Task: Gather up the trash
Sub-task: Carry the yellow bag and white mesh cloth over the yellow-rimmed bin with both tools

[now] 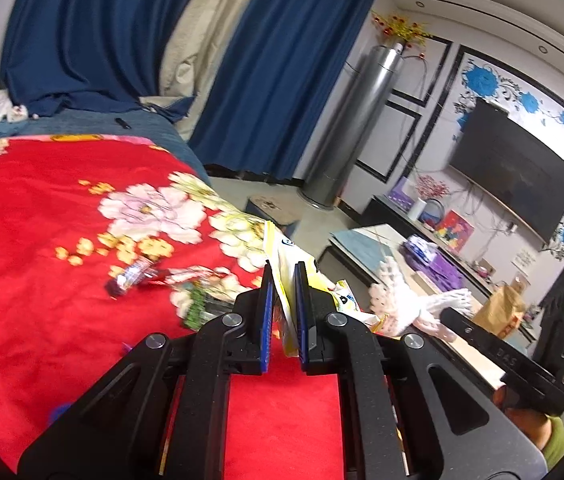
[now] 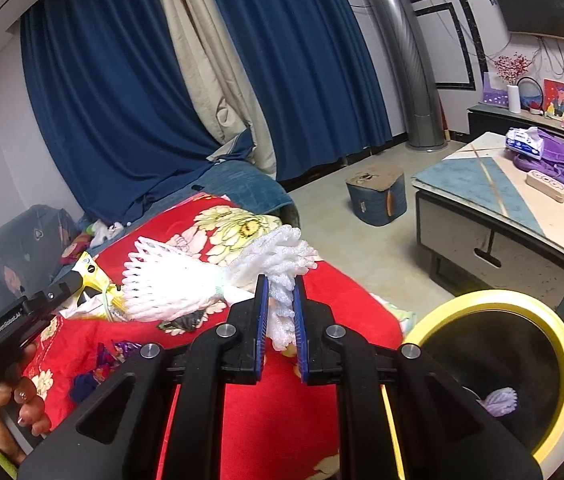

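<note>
My left gripper [image 1: 284, 276] is shut on a yellow and white snack bag [image 1: 288, 264], held above the red floral blanket [image 1: 61, 208]. My right gripper [image 2: 281, 284] is shut on white foam fruit netting [image 2: 273, 256], with a second foam net [image 2: 169, 284] hanging to its left; the netting also shows in the left wrist view [image 1: 406, 300]. The left gripper with the yellow bag [image 2: 89, 276] shows at the left of the right wrist view. A yellow-rimmed bin [image 2: 498, 376] with a black liner stands lower right and holds a white foam piece [image 2: 500, 400]. Candy wrappers [image 1: 137, 276] and a green packet [image 1: 197, 308] lie on the blanket.
Purple wrappers [image 2: 109, 360] lie on the blanket near the holder's hand [image 2: 21, 400]. A coffee table [image 2: 482, 188] with a purple bag [image 2: 554, 160] stands right. A blue stool [image 2: 378, 196] stands on the floor. Blue curtains [image 2: 121, 80] and a silver tower unit [image 2: 410, 60] are behind.
</note>
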`<act>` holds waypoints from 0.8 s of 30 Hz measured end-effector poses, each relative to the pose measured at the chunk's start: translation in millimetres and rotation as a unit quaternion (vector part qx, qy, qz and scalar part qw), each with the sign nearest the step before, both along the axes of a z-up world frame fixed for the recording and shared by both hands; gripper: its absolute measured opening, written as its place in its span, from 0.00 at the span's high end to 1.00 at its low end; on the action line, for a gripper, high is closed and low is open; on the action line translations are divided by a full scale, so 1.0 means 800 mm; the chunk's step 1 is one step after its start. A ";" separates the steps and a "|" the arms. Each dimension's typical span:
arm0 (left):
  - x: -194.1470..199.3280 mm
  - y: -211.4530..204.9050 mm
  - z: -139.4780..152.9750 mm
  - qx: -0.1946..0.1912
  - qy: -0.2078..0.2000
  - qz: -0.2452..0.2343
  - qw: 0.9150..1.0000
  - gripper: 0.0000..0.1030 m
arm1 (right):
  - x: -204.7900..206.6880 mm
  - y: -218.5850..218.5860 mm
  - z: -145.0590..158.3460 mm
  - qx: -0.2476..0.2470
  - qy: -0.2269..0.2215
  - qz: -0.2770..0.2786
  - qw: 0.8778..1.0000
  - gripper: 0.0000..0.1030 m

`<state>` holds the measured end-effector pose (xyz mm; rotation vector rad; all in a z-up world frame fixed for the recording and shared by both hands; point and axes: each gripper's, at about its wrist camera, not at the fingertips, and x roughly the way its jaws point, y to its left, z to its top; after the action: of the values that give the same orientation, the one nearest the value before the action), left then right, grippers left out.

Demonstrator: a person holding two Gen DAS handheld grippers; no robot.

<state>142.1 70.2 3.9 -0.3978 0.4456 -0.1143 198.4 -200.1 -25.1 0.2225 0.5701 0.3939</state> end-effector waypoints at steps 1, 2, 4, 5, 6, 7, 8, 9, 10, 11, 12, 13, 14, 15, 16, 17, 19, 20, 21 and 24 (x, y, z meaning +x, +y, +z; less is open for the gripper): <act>0.000 -0.006 -0.001 0.005 0.000 -0.004 1.000 0.95 | -0.001 -0.003 -0.001 -0.001 0.000 -0.003 1.000 0.88; 0.000 -0.010 -0.002 0.010 0.000 -0.006 1.000 0.95 | -0.003 -0.007 -0.001 -0.002 -0.001 -0.007 1.000 0.88; 0.000 -0.020 -0.005 0.014 0.000 -0.014 1.000 0.95 | -0.005 -0.017 -0.003 -0.005 -0.002 -0.014 1.000 0.88; 0.001 -0.027 -0.006 0.018 0.001 -0.019 1.000 0.95 | -0.006 -0.022 -0.004 -0.006 -0.002 -0.018 1.000 0.88; 0.001 -0.032 -0.007 0.021 0.001 -0.022 1.000 0.95 | -0.008 -0.029 -0.005 -0.007 -0.002 -0.024 1.000 0.88; 0.001 -0.036 -0.008 0.024 0.001 -0.026 0.999 0.95 | -0.008 -0.034 -0.007 -0.008 -0.002 -0.028 1.000 0.88; 0.001 -0.041 -0.009 0.027 0.002 -0.030 0.999 0.95 | -0.008 -0.038 -0.008 -0.009 -0.001 -0.031 0.999 0.88; 0.001 -0.047 -0.011 0.030 0.002 -0.034 0.999 0.95 | -0.009 -0.046 -0.010 -0.011 0.000 -0.038 0.999 0.88; 0.001 -0.054 -0.012 0.034 0.002 -0.039 0.999 0.95 | -0.009 -0.051 -0.011 -0.012 0.001 -0.042 0.999 0.88; 0.001 -0.058 -0.013 0.038 0.002 -0.043 0.998 0.95 | -0.010 -0.059 -0.013 -0.012 0.002 -0.048 0.999 0.88; 0.001 -0.066 -0.014 0.042 0.002 -0.049 0.998 0.95 | -0.011 -0.065 -0.015 -0.012 0.003 -0.052 0.999 0.88; 0.001 -0.073 -0.015 0.045 0.002 -0.054 0.998 0.95 | -0.011 -0.072 -0.016 -0.012 0.004 -0.056 0.998 0.88; 0.000 -0.079 -0.015 0.047 0.003 -0.058 0.997 0.95 | -0.013 -0.078 -0.017 -0.013 0.005 -0.062 0.998 0.88; 0.001 -0.087 -0.016 0.051 0.004 -0.064 0.997 0.95 | -0.013 -0.085 -0.019 -0.014 0.005 -0.067 0.998 0.88; 0.001 -0.092 -0.017 0.054 0.005 -0.068 0.996 0.95 | -0.014 -0.094 -0.021 -0.014 0.006 -0.074 0.997 0.88; 0.002 -0.098 -0.018 0.057 0.005 -0.072 0.996 0.95 | -0.014 -0.099 -0.022 -0.014 0.007 -0.077 0.997 0.88; 0.003 -0.111 -0.021 0.064 0.007 -0.083 0.995 0.95 | -0.016 -0.114 -0.026 -0.016 0.010 -0.089 0.996 0.88; 0.004 -0.117 -0.023 0.067 0.008 -0.087 0.994 0.95 | -0.017 -0.122 -0.028 -0.016 0.010 -0.095 0.995 0.88; 0.005 -0.124 -0.025 0.070 0.010 -0.093 0.993 0.95 | -0.017 -0.127 -0.030 -0.017 0.011 -0.100 0.995 0.88; 0.005 -0.141 -0.030 0.080 0.012 -0.109 0.991 0.95 | -0.020 -0.150 -0.039 -0.017 0.018 -0.119 0.993 0.88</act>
<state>146.4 -42.3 -20.2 -0.1916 0.5183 -0.2831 182.5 -320.0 -56.1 0.2620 0.5790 0.1485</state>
